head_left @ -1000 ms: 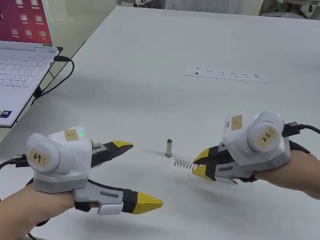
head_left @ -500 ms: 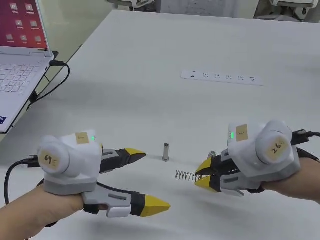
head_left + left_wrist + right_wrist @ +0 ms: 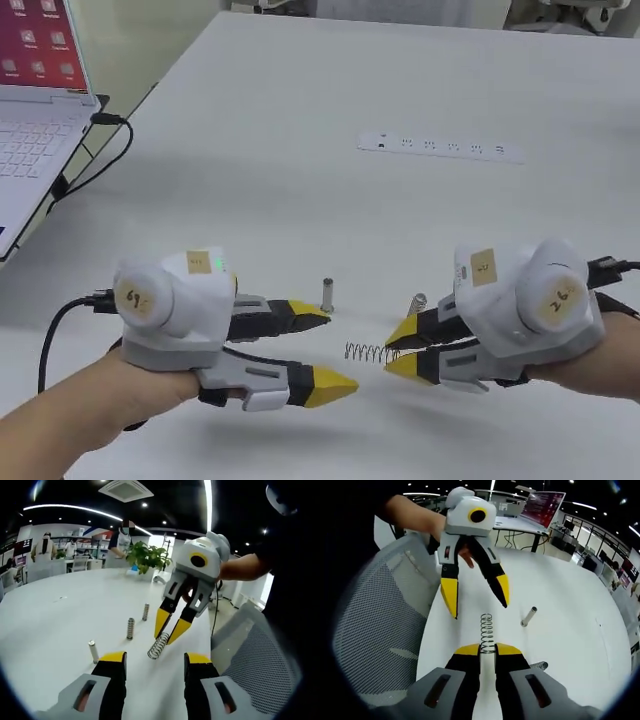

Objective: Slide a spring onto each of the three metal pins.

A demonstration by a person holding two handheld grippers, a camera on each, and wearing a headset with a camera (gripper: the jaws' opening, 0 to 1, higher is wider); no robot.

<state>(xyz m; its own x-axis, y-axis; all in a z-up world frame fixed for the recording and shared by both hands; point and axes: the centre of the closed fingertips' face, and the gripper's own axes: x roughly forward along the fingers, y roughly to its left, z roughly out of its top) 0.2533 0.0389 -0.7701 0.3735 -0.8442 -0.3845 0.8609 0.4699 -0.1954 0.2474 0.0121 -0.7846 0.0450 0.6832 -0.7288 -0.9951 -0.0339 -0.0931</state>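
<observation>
desk (image 3: 280, 200): white, smooth, wide; it runs far back across the head view.
laptop (image 3: 30, 90): open at the desk's far left edge, red screen lit, pale keyboard facing the person.
cable (image 3: 108, 119): black, plugged into the laptop's right side, looping down past the desk edge.
power strip (image 3: 440, 147): white, long, lying flat on the far part of the desk, well apart from the laptop.
chair (image 3: 380, 605): grey mesh back, just beside the desk edge.
plant (image 3: 147, 557): green and leafy, at the far end of the desk.
ceiling: dark, with bright light strips (image 3: 207, 500) and a square vent (image 3: 125, 488).
people (image 3: 122, 537): standing far back in the room.
</observation>
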